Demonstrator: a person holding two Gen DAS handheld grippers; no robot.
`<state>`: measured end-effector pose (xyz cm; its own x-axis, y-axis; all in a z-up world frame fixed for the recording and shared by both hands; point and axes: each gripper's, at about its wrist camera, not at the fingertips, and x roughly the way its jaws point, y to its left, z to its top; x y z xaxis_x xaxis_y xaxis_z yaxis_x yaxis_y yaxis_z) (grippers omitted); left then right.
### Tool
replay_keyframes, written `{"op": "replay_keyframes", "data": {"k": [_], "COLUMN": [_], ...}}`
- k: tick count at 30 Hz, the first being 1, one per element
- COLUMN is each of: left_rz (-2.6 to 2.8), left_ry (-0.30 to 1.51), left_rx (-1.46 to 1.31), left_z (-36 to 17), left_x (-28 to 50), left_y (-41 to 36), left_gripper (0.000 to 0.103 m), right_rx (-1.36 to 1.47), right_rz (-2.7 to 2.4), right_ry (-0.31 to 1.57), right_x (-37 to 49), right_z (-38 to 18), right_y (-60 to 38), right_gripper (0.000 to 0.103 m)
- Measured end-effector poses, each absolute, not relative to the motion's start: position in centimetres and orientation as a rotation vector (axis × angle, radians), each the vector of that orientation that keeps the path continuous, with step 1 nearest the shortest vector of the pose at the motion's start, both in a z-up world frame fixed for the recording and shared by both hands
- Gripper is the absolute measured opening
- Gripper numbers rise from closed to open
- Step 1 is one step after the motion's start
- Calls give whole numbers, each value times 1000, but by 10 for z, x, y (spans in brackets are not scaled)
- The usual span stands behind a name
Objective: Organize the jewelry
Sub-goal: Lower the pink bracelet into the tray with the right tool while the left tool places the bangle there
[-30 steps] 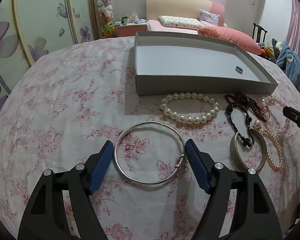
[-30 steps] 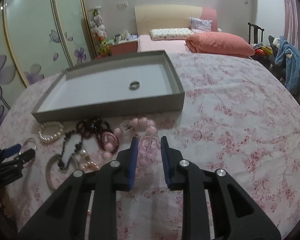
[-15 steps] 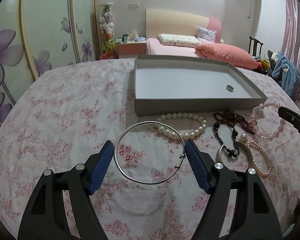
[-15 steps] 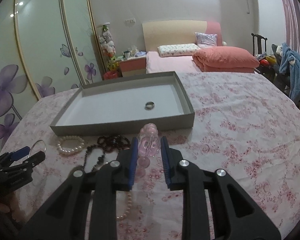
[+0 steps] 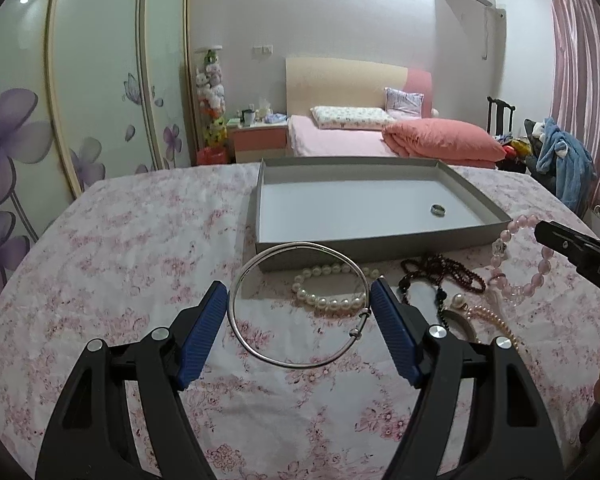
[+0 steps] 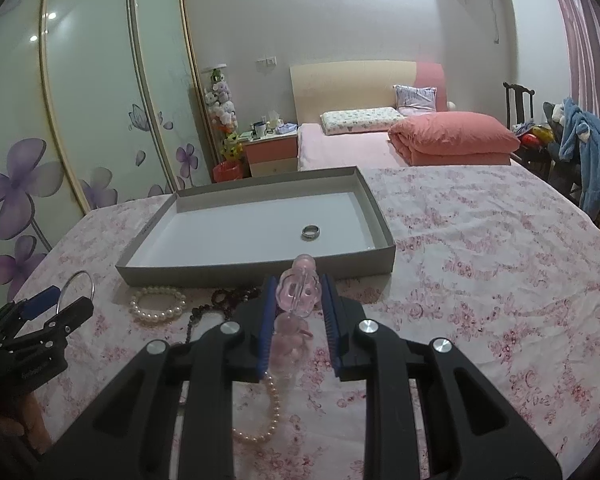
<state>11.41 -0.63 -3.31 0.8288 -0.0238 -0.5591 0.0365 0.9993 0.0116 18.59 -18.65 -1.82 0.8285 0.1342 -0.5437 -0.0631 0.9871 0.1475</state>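
My left gripper [image 5: 298,292] is shut on a thin silver bangle [image 5: 296,366], its blue pads pressing the bangle's two sides, and holds it above the floral cloth. My right gripper [image 6: 299,284] is shut on a pink bead bracelet [image 6: 298,290] that dangles below the pads; the same pink bracelet [image 5: 536,280] hangs at the right in the left wrist view. Beyond both stands a shallow grey tray [image 5: 340,250] with one metal ring [image 5: 438,210] inside. The tray [image 6: 220,272] and the ring [image 6: 311,232] also show in the right wrist view.
In front of the tray lie a white pearl bracelet [image 5: 328,300], a dark bead necklace [image 5: 440,272], a thin pearl strand [image 5: 488,316] and a wide silver bangle [image 5: 460,320]. A bed, a wardrobe and a chair stand behind the cloth-covered table.
Both grippers have risen and tilted up. The silver bangle and the pink bead bracelet have come off the cloth with them, and the tray now sits lower in both views.
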Motion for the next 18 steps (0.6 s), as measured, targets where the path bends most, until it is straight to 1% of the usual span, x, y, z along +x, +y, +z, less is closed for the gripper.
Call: {"op": "replay_keyframes", "data": {"k": [18], "left_rz": [-11], "left_ry": [495], "left_rx": [39], "left_z": [-22], "left_x": [105], "left_y": [-15], "left_gripper": [74], "right_rx": [94], "right_rz": [93], "right_ry": [474], "right_x": [172], "right_z": [-2], "right_y": [-177], "right_gripper": [23]}}
